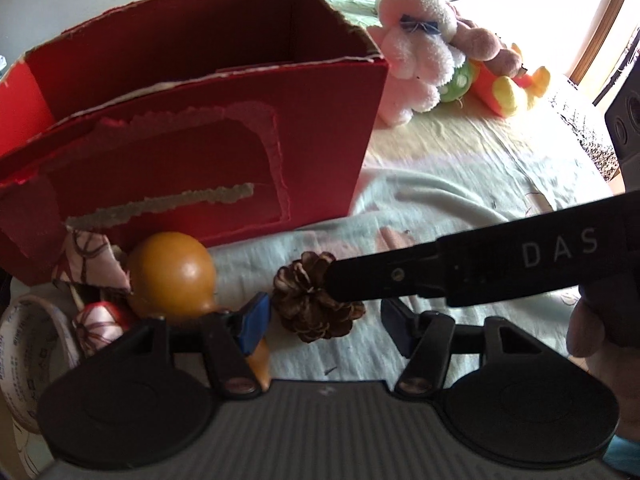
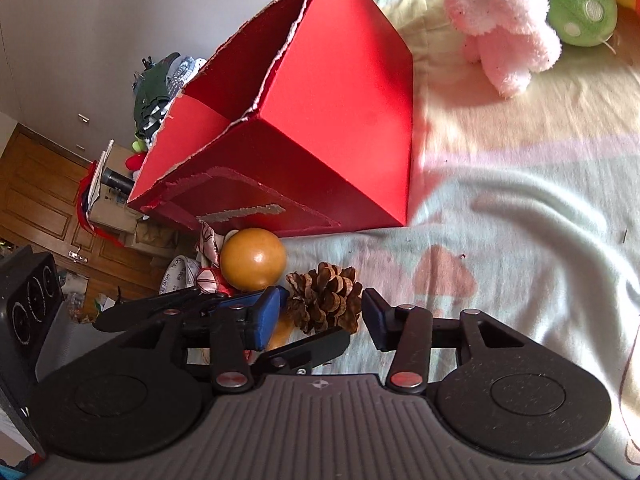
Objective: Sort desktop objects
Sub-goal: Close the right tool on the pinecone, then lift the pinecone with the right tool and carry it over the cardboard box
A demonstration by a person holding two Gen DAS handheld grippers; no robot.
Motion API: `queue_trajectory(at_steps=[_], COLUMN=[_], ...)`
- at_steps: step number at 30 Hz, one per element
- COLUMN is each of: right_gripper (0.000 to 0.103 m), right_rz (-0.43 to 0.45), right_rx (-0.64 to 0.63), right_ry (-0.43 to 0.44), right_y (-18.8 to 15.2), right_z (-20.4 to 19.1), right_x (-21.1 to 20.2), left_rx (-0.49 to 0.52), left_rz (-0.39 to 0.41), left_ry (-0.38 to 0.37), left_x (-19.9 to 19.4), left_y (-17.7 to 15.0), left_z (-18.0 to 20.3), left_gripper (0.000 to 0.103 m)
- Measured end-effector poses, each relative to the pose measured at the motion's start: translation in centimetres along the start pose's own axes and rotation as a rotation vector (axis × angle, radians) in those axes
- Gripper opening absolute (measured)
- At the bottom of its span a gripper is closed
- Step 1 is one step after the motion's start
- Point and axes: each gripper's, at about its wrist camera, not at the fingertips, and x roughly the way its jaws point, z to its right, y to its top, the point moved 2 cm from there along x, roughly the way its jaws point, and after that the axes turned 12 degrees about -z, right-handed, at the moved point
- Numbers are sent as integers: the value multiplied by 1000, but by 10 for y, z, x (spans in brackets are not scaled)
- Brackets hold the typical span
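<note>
Pastel blanket (image 2: 520, 208) for a desktop, torn red box (image 2: 340, 120) open-topped as the likely bin. Right gripper (image 2: 320, 316) spread wide, pine cone (image 2: 324, 298) between its fingers w/ no squeeze yet, lined up for a pinch. Left gripper (image 1: 326, 320) open too, nearly bracketing the same cone, yellow gourd (image 1: 172, 272) just beside it.

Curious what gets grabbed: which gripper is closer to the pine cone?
Right gripper, narrowly: its open fingers straddle the pine cone, one touching it. The left gripper, open, sits just short of it.
</note>
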Motion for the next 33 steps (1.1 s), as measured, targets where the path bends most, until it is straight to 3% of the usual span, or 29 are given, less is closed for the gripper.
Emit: queue_trajectory(at_steps=[4, 7, 11, 18, 25, 29, 33], right_gripper=[52, 51, 44, 43, 43, 43, 43], right_rz=[-11, -8, 8, 50, 200, 314, 414], right_rx=[32, 79, 119, 162, 198, 155, 76], right_ry=[1, 16, 30, 1, -46, -89, -109], right_y=[3, 3, 3, -7, -21, -17, 4], right_z=[3, 10, 18, 32, 35, 18, -16], right_x=[8, 9, 3, -23, -77, -111, -128], left_rx=[9, 12, 46, 138, 290, 343, 369], left_rz=[-6, -24, -26, -34, 36, 113, 217], left_ry=[23, -5, 9, -41, -96, -131, -119], left_x=[4, 5, 8, 3, -20, -48, -82], left_y=[-6, -5, 0, 7, 23, 39, 58], left_z=[1, -1, 1, 17, 52, 64, 61], left_gripper=[55, 47, 47, 45, 45, 45, 46])
